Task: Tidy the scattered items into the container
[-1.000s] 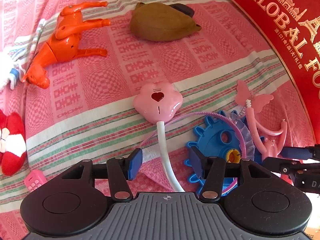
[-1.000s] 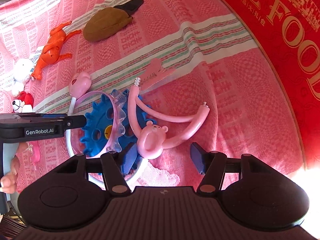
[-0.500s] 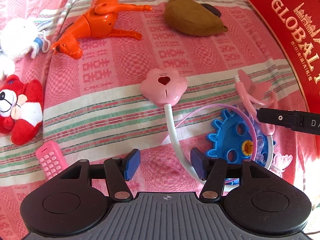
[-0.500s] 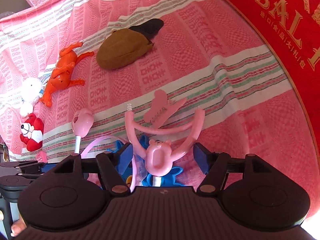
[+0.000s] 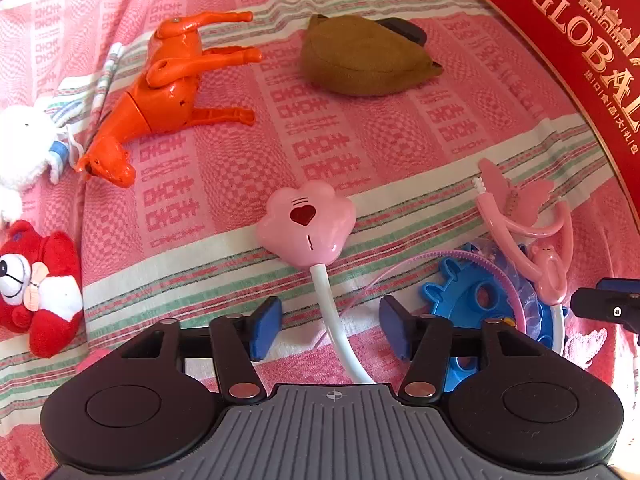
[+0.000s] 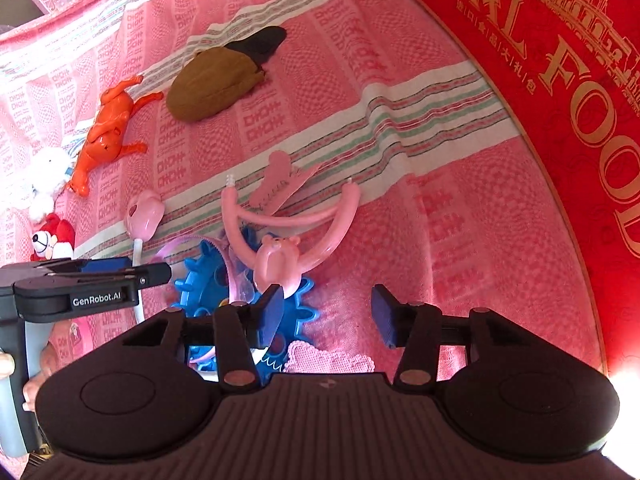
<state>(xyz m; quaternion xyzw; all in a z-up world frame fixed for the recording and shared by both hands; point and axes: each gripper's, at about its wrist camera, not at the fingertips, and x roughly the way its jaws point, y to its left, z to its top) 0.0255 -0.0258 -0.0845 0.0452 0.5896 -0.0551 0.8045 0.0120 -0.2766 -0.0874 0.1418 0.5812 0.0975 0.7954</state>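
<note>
Since every toy in view lies loose on the pink woven cloth and none has reached the big red box w/ gold lettering, the tidy-up looks barely begun; the box interior isn't visible, so can't rule out items inside.

Largest first. The red box sits far right of both hand-held grippers, well apart from the toys. Ahead-left of the left hand-held gripper: orange plastic horse, on its side, long axis diagonal, head toward the near left. Ahead: brown fabric pouch, lying flat. Far left: red-and-white plush bear and a white plush toy.

Nearer in: pink paw-shaped lamp head on a white bendy stalk. The stalk runs from between the left gripper's pads away toward the head, so it points away from the gripper. Pads not touching it; jaws closing, nothing gripped yet.

Right of it: blue plastic gear wheel under a thin pink headband. On top of these lies the pink rubbery panther figure w/ long arms: head by the left pad of the right hand-held gripper, arms fanning away in a V. Right jaws closing too, the head only at one pad's edge, not clamped.

Left to do, I judge: basically everything.
</note>
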